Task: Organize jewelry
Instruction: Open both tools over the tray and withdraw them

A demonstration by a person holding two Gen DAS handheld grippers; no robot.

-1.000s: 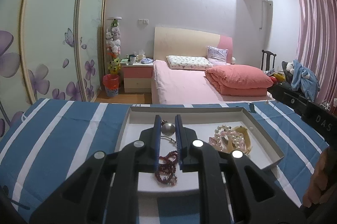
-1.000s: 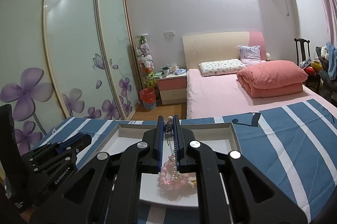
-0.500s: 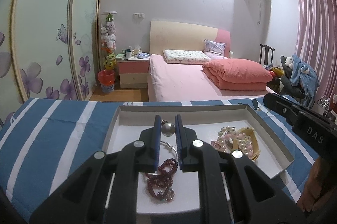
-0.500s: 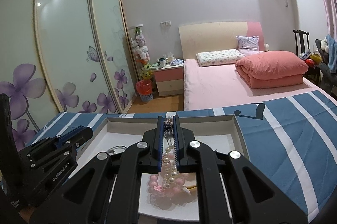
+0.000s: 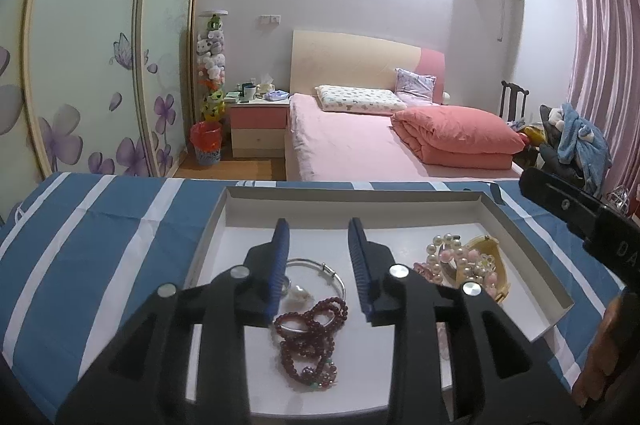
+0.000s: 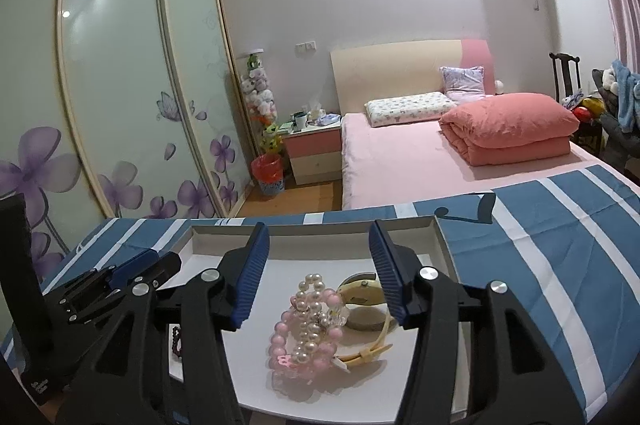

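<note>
Both grippers, shut on strands a second ago, now gape empty, left gripper [image 5: 318, 237] above dark-red bead bracelet [image 5: 310, 339], right gripper [image 6: 318, 245] above pink-and-white pearl strands [image 6: 308, 321]; all jewelry seemingly deposited in shallow white cardboard tray [image 5: 400, 203].

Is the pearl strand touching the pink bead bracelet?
Touching. The right wrist view shows the pearl strand draped straight across the pink bead bracelet inside the tray, the beads overlapping with no gap between them.

Red beads [image 5: 310, 341], pearls [image 6: 310, 321] in tray [image 5: 520, 229]
</note>
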